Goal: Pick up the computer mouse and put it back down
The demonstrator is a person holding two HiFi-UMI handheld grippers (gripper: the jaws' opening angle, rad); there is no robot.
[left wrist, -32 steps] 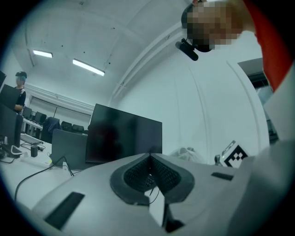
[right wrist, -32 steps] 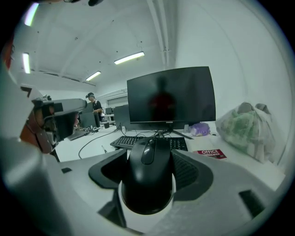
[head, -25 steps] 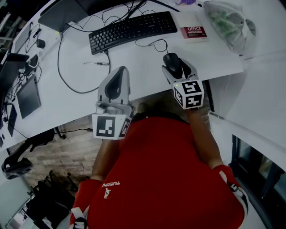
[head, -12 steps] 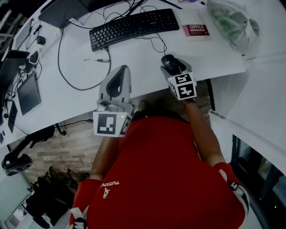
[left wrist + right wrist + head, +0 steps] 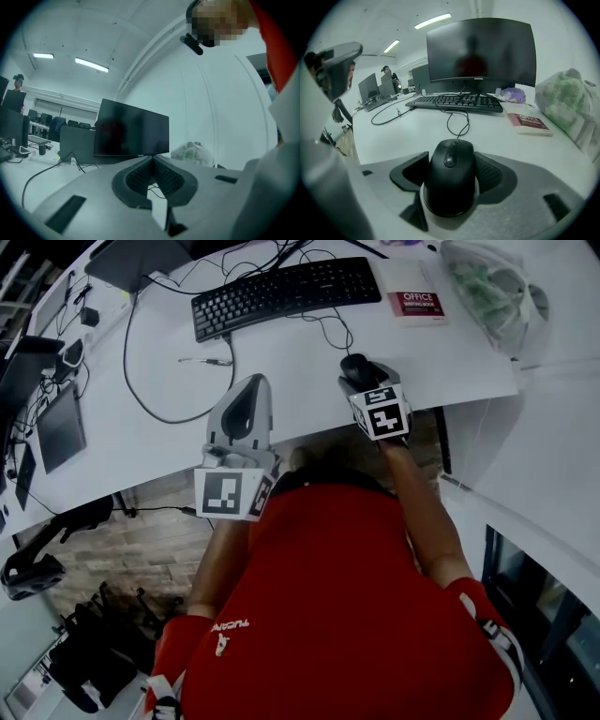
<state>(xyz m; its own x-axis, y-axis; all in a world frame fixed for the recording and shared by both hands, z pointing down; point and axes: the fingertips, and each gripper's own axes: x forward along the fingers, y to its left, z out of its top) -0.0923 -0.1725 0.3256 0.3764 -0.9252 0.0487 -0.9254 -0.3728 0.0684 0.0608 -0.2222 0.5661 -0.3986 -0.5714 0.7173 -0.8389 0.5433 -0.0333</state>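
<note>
A black wired computer mouse [image 5: 354, 367] [image 5: 450, 178] is near the front edge of the white desk [image 5: 281, 362], its cord running up toward the keyboard. My right gripper [image 5: 360, 377] [image 5: 451, 164] tilts down over it, and both pads sit against the mouse's sides, so it is shut on it. Whether the mouse rests on the desk or hangs just above it I cannot tell. My left gripper [image 5: 257, 382] [image 5: 152, 158] is held level over the desk edge to the left, shut with its fingertips meeting and nothing between them.
A black keyboard [image 5: 281, 292] [image 5: 457, 102] lies behind the mouse, with a monitor [image 5: 480, 51] beyond it. A red-and-white book [image 5: 414, 304] and a plastic bag [image 5: 483, 282] are at the right. Loose cables [image 5: 141, 381] and a tablet [image 5: 58, 427] are at the left.
My right gripper has come down toward the desk with the mouse between its jaws, and its marker cube looks smaller. The left gripper has stayed where it was.
</note>
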